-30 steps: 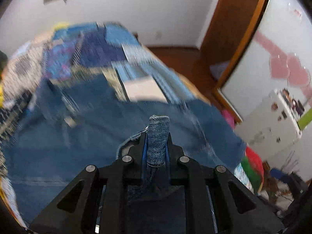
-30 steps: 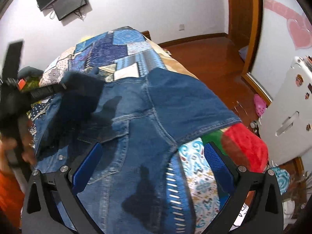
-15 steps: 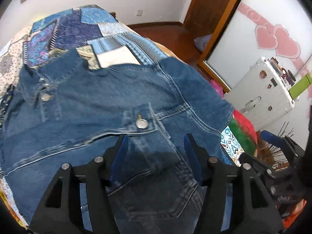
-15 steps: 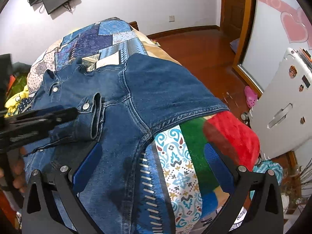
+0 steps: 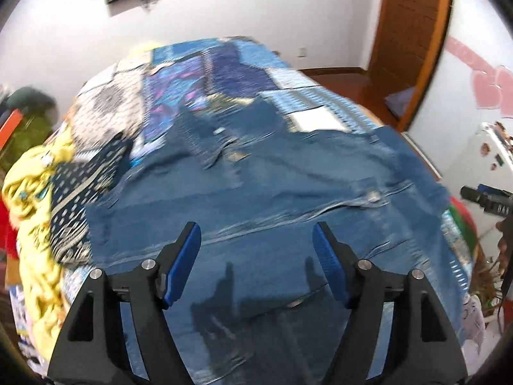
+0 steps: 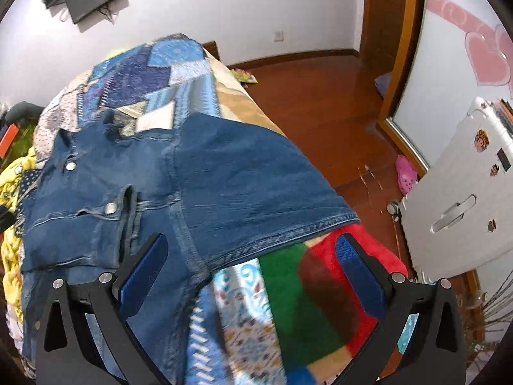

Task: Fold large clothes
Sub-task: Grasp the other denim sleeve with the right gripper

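A blue denim jacket (image 5: 272, 186) lies spread on the patchwork bed, one sleeve folded across its front. It also shows in the right wrist view (image 6: 192, 176), its right sleeve end hanging near the bed's edge. My left gripper (image 5: 256, 250) is open and empty above the jacket's lower part. My right gripper (image 6: 250, 263) is open and empty above the jacket's right edge and the bed's corner. The right gripper's tip shows at the far right of the left wrist view (image 5: 487, 199).
The patchwork quilt (image 5: 224, 73) covers the bed. Yellow clothing (image 5: 35, 192) is piled at the left. A white suitcase (image 6: 465, 192) stands on the wood floor (image 6: 320, 89) at the right, a pink shoe (image 6: 405, 175) beside it. A red and green cloth (image 6: 320, 276) hangs at the bed's corner.
My left gripper let go of the denim sleeve, opened and drew back to the left over the jacket. The sleeve now lies folded across the front. My right gripper stayed open.
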The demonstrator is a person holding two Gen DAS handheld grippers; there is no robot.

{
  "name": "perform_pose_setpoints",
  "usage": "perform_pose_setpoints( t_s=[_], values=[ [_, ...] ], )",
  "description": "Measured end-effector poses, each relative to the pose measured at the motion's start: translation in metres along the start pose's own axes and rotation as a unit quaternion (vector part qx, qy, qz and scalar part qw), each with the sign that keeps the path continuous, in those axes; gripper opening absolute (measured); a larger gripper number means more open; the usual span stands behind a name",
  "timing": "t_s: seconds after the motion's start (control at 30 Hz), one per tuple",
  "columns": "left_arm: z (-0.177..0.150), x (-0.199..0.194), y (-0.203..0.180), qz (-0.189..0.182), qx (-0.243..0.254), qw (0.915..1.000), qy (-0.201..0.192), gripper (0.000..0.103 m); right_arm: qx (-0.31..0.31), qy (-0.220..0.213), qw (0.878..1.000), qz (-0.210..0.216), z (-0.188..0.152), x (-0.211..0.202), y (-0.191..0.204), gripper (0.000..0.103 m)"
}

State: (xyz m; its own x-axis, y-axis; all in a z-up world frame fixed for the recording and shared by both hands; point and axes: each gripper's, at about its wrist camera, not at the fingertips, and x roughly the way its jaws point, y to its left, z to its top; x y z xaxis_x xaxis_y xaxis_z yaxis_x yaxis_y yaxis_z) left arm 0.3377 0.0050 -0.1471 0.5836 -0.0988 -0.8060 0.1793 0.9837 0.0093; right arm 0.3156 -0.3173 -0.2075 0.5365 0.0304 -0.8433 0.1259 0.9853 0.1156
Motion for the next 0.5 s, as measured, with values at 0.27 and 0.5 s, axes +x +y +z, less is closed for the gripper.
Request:
perform_pose_setpoints(
  t_s=[0.27, 0.5],
  values=[
    [-0.046, 0.017, 0.051, 0.012, -0.072, 0.9968, 0.034, 0.071, 0.071, 0.068, 0.995, 0.037, 0.0, 0.05, -0.035, 0.103],
    [-0.061, 0.021, 0.067, 0.0, -0.102, 0.994, 0.039, 0.071, 0.142, 0.109, 0.979, 0.093, 0.007, 0.085, -0.06, 0.099]
  ],
)
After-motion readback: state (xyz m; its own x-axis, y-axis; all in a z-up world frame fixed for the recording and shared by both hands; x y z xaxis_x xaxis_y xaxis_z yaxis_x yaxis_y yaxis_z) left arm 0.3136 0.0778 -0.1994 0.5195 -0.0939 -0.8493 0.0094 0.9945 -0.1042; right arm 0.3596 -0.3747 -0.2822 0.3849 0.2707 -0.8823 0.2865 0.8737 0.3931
